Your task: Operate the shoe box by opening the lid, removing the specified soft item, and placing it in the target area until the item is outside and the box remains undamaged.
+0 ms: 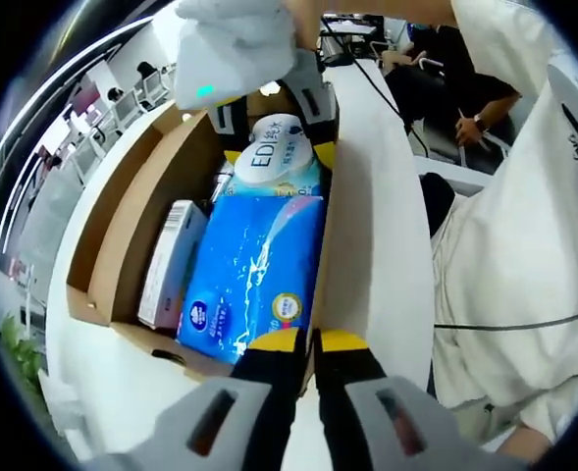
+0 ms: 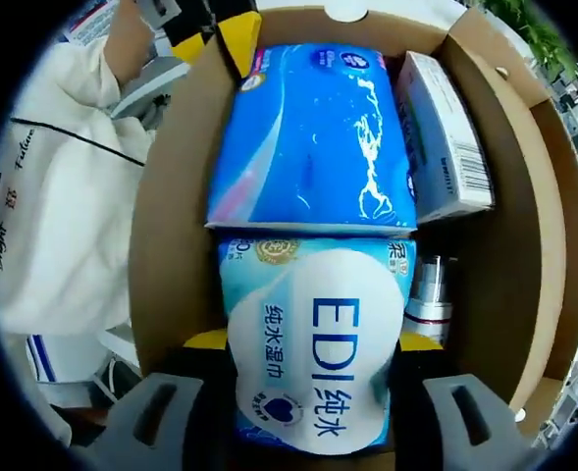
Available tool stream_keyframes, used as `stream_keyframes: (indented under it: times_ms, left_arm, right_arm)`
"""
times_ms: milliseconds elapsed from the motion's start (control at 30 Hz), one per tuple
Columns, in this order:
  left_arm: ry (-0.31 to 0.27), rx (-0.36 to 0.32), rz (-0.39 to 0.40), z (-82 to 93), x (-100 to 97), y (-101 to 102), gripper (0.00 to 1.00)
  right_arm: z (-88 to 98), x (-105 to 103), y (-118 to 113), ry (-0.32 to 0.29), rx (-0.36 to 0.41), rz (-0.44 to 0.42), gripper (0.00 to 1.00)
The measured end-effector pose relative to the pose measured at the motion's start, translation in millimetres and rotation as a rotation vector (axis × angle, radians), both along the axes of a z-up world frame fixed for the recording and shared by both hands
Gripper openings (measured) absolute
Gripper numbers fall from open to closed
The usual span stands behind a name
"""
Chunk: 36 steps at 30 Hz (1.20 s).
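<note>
An open brown cardboard box (image 1: 122, 235) (image 2: 171, 216) holds a pale blue soft pack of wet wipes marked EDI (image 1: 269, 157) (image 2: 313, 294). Beside it lies a bright blue tissue pack (image 1: 254, 270) (image 2: 313, 137). My right gripper (image 2: 313, 341) straddles the EDI pack, one yellow-tipped finger pressed on each side. In the left gripper view the right gripper (image 1: 277, 147) reaches into the box from the far end. My left gripper (image 1: 311, 343) is shut on the top edge of the box wall. It also shows as the left gripper (image 2: 220, 39) at the top of the right gripper view.
A white carton with a barcode (image 1: 171, 260) (image 2: 446, 137) and a small silver-topped bottle (image 2: 428, 294) lie along the far side of the box. The lid flap (image 2: 539, 245) hangs open outward. The box rests on a white table (image 1: 377, 245). A person in white (image 1: 524, 245) stands close by.
</note>
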<state>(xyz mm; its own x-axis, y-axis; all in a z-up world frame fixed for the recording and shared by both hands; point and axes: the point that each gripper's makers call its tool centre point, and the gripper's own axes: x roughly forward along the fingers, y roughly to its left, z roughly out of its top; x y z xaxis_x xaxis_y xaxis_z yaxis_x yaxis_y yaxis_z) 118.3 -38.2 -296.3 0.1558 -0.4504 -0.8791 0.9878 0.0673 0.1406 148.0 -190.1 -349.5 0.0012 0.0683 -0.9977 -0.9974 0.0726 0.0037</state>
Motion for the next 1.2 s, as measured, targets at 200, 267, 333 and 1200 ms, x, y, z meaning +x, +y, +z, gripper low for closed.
stream_keyframes:
  times_ms: [200,267,333,1200]
  left_arm:
    - [0.004,0.004,-0.007,-1.3,-0.4,-0.2,0.04]
    - [0.020,0.012,-0.005,-5.7,-0.4,-1.4,0.04]
    - [0.022,0.027,-0.005,-7.4,-0.3,-1.9,0.04]
    - [-0.008,0.046,-0.039,-8.2,-0.8,0.2,0.04]
  right_arm:
    - [-7.6,5.3,-1.9,0.009,-0.051,-0.029,0.69]
    - [-8.0,7.2,0.5,0.008,-0.034,-0.033,0.69]
    - [-6.8,5.5,0.1,0.006,-0.035,-0.034,0.69]
    - [18.9,5.4,-4.1,-0.023,-0.021,-0.043,0.62]
